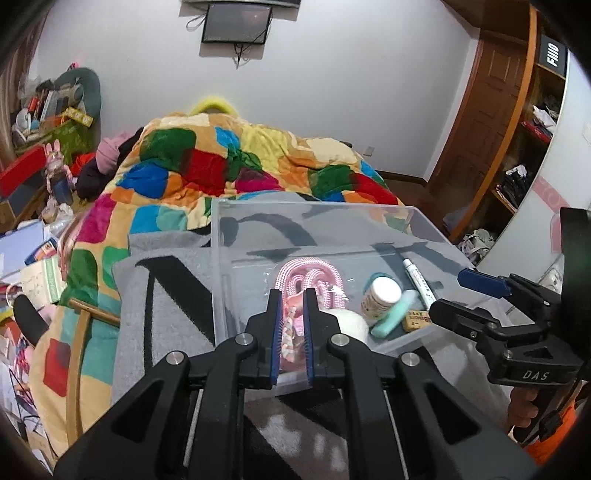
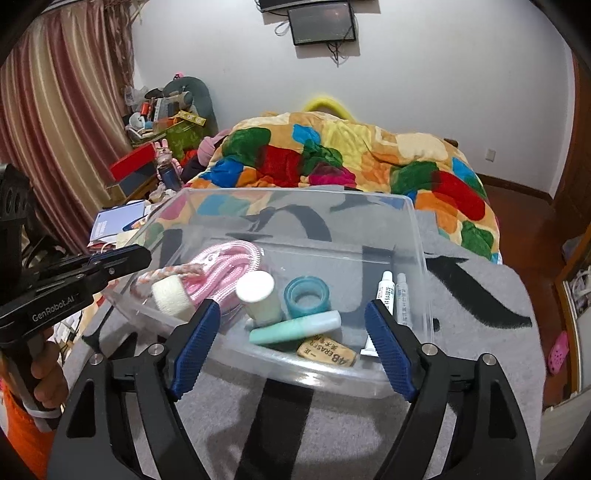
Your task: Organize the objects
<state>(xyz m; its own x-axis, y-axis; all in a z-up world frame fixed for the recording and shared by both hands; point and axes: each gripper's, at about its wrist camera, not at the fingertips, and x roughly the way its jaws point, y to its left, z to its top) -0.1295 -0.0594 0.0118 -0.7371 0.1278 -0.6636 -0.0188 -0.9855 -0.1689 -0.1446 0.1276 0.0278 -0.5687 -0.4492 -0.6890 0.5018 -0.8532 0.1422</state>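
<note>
Even indoor light, soft shadows, sharp focus, fisheye bending, dark vignetted corners

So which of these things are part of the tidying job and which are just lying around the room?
Part of the job:
- clear bin
- pink rope, with the left claw shut on its braided end
- white bottle
- teal tape roll
- mint tube
- eraser
- right claw, open

Lying about:
- patchwork quilt
- wall screen
- curtain
</note>
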